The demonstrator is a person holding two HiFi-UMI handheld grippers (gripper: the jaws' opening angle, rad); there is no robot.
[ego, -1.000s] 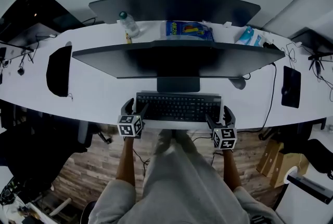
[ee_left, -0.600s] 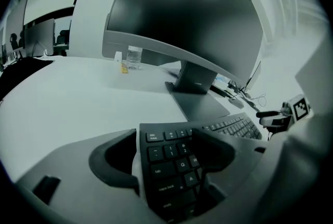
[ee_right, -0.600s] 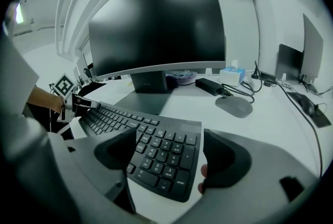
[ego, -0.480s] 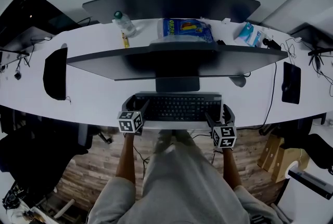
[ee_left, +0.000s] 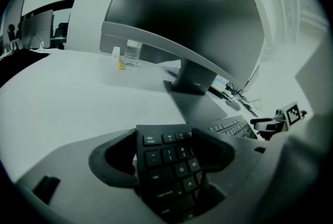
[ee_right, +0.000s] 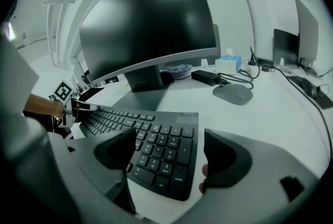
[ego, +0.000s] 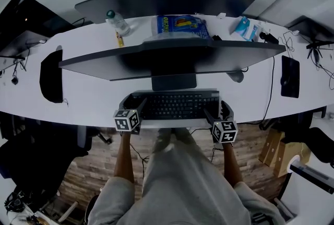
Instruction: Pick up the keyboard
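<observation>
So the keyboard [ego: 175, 106] sits at the front edge of the white counter [ego: 99, 94], pretty much dead centre, just in front of the monitor stand [ego: 174, 82].

The left hand-held gripper [ee_left: 162, 154] has the keyboard's left end, the Esc/Tab corner, filling the whole space between its jaws. One jaw lies over the keys and the other is up against the outer edge, so it looks clamped on.

The right hand-held gripper [ee_right: 170, 153] is at the opposite end, by the number pad, but its jaws are apart. One is over the keys and the other stands just off the end edge, with a sliver of counter showing in between. None of the views really shows whether the keyboard is off the counter or resting on it.

Going outward, a big curved monitor [ego: 172, 57] spans well past both ends of the keyboard, and a grey mouse [ego: 236, 77] lies to the right of the stand.

Behind the monitor there's a water bottle [ego: 117, 22], a blue packet [ego: 180, 25] and a light blue tissue box [ego: 243, 27]. A second curved monitor [ego: 167, 2] faces the other way behind those.

A dark pad [ego: 50, 75] lies at the far left of the counter, and a dark flat slab [ego: 289, 77] at the far right, with cables beside it.

Below the counter edge are the person's bare forearms, grey-clad legs [ego: 177, 177] and a wooden floor [ego: 99, 177].
</observation>
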